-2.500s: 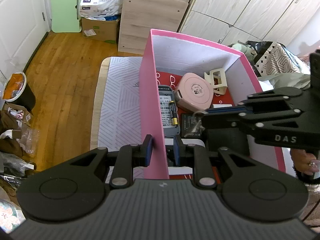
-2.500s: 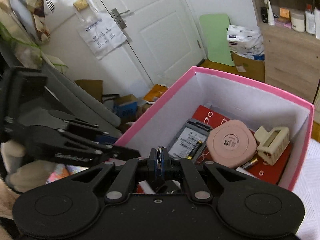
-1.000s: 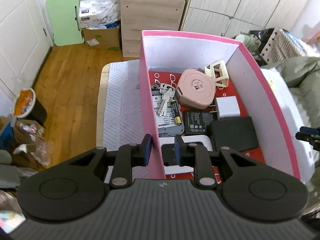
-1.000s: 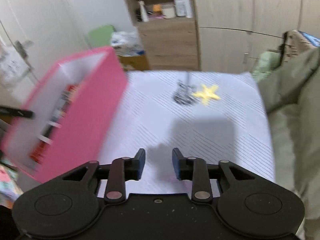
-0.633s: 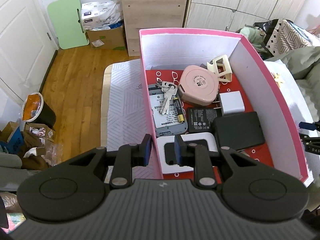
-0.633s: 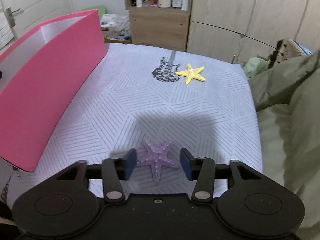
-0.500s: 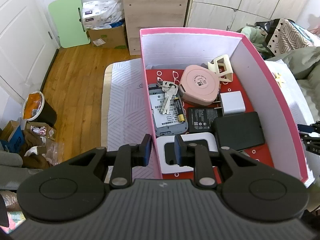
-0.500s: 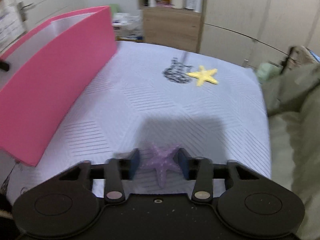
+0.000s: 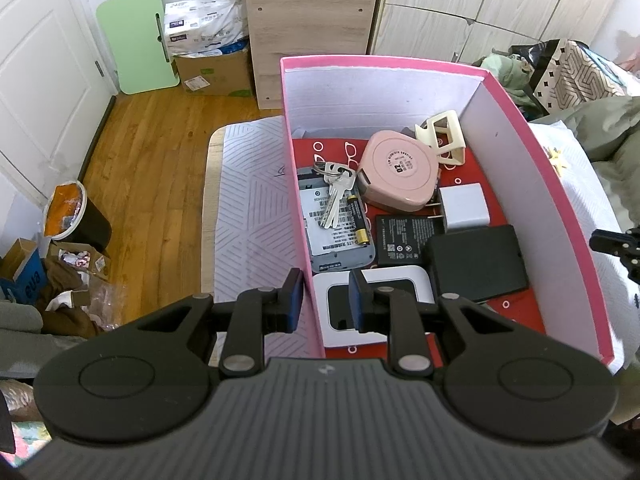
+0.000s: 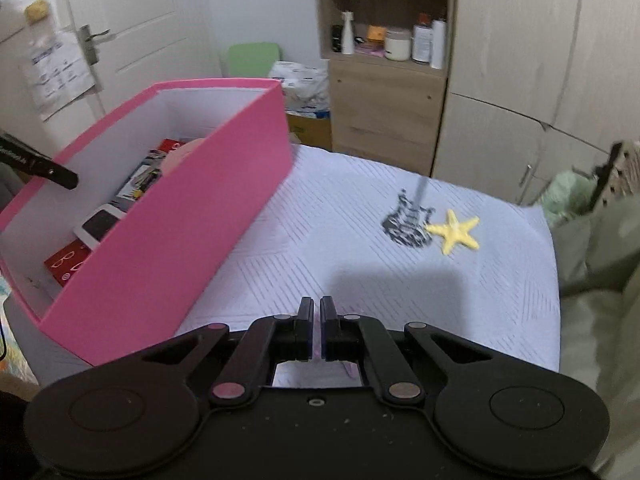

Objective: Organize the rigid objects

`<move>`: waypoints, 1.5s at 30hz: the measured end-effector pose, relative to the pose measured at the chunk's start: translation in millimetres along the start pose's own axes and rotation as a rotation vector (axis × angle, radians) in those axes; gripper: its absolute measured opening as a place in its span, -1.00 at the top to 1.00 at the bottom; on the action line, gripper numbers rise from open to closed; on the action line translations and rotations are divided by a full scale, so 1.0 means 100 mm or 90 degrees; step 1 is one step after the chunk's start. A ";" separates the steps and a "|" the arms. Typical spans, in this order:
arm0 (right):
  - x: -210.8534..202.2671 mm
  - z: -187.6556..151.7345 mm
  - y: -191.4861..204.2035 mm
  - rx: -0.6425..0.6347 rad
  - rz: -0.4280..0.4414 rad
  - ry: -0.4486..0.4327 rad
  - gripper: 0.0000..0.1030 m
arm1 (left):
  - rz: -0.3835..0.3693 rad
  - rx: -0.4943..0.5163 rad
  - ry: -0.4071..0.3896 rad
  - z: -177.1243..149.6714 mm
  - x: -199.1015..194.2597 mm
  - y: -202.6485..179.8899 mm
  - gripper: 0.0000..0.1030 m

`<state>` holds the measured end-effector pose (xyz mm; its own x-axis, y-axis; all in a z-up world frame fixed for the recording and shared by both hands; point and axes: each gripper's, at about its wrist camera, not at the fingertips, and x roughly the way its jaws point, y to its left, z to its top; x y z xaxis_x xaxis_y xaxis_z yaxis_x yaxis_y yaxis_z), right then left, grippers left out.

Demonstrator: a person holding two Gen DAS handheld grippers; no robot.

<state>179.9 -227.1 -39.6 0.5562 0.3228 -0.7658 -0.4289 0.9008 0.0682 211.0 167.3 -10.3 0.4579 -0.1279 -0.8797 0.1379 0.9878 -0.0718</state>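
A pink box [image 9: 556, 184] stands on the white bedspread and holds keys [image 9: 335, 192], a pink round case [image 9: 398, 168], a battery and several flat devices. My left gripper [image 9: 322, 300] is shut on the box's left wall [image 9: 296, 184], one finger on each side. My right gripper [image 10: 315, 330] is shut on a purple starfish [image 10: 348, 367], of which only slivers show behind the fingers, held above the bedspread to the right of the box [image 10: 192, 216]. A yellow starfish [image 10: 454, 231] lies further off on the bedspread.
A guitar print [image 10: 408, 220] marks the bedspread [image 10: 360, 248] beside the yellow starfish. A green blanket [image 10: 600, 300] lies along the right. A wooden cabinet [image 10: 384, 104] and wardrobe doors stand behind the bed. A bin [image 9: 76, 220] and clutter sit on the floor left.
My right gripper dropped the keys in the box, swung over the bedspread, closed on the purple starfish and lifted it. My left gripper kept its hold on the box wall.
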 end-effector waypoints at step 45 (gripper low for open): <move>0.34 -0.16 -0.11 0.043 -0.070 0.005 0.27 | -0.026 -0.022 0.003 0.02 -0.01 0.11 0.58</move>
<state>192.3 -230.6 -76.9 0.5913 0.2189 -0.7762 -0.3166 0.9482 0.0262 213.7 177.8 -8.9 0.4487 -0.1680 -0.8778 0.1257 0.9843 -0.1241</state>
